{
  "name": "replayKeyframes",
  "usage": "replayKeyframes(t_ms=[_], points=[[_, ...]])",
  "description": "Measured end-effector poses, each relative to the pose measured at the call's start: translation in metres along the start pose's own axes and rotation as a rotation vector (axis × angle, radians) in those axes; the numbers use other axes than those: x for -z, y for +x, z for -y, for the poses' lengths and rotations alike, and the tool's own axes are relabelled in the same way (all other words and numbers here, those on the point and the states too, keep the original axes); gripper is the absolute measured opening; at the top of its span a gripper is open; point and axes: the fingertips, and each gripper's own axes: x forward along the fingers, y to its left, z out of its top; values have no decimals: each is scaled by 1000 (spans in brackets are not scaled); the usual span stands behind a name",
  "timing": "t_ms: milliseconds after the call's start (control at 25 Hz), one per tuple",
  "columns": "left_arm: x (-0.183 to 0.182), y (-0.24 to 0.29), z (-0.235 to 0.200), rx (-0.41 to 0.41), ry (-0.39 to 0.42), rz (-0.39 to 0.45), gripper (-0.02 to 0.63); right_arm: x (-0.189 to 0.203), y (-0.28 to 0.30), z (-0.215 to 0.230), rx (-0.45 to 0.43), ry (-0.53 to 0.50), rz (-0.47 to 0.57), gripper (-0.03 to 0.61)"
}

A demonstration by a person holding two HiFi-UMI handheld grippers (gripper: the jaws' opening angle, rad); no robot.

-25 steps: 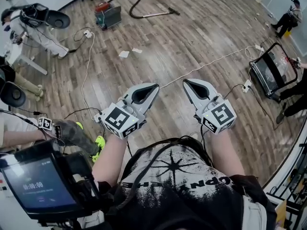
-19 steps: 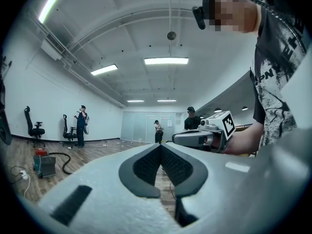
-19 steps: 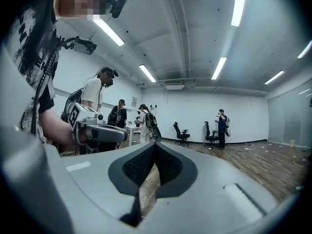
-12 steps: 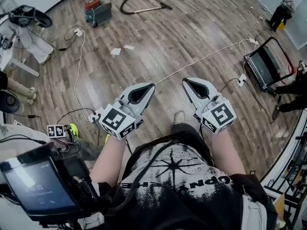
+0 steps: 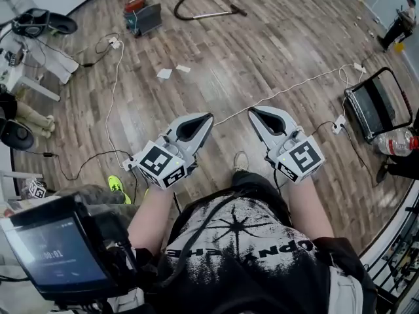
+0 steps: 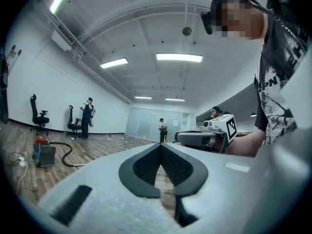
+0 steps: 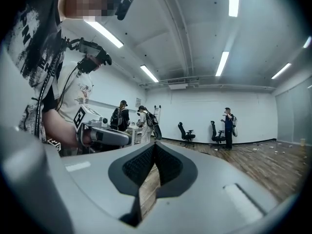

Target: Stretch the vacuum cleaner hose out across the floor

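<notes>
- The left gripper [image 5: 209, 116] and the right gripper [image 5: 252, 112] are held side by side in front of the person. Each has its jaws pressed together on nothing.
- The hose [image 5: 178, 12] is seen at about 11 o'clock from the grippers in the head view, well apart from both. It lies curled in a loop on the floor [image 5: 262, 44], with the vacuum [image 5: 144, 18] at its 9 o'clock and the wand [image 5: 216, 14] at its 3 o'clock.
- The hose is untouched, so the task is judged not yet begun.
- The hose is expected to be light, soft and springy, so it is likely to curl back once let go.
- A hold is best taken near the wand end, with the jaws set across the hose.
- The vacuum is judged to anchor the far end, though it may be dragged by a hard pull.
- A white cable [image 5: 288, 87] is stretched over the floor at 1 o'clock from the grippers, and it could be snagged on the way.
</notes>
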Motion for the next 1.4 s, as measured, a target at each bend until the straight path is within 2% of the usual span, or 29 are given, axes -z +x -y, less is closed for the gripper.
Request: replayKeyframes(t_ms=[280,560,880,1240,1400], points=[[-19,78,-40,-39,53,-28,2,-7,27,86,-65,-4,8,6],[-31,150,-78,-89,67,-32,2,-16,50,165,-138,20,56,6],[-32,196,-112,-129,68,-50,0,2,67,209,-204,15,30,6],[-30,212,-144,-169,40,-50,1,9,91,246,-226,29,12,6],[-30,215,-166,-156,32,-44,0,13,113,253,-223,26,-1,6]])
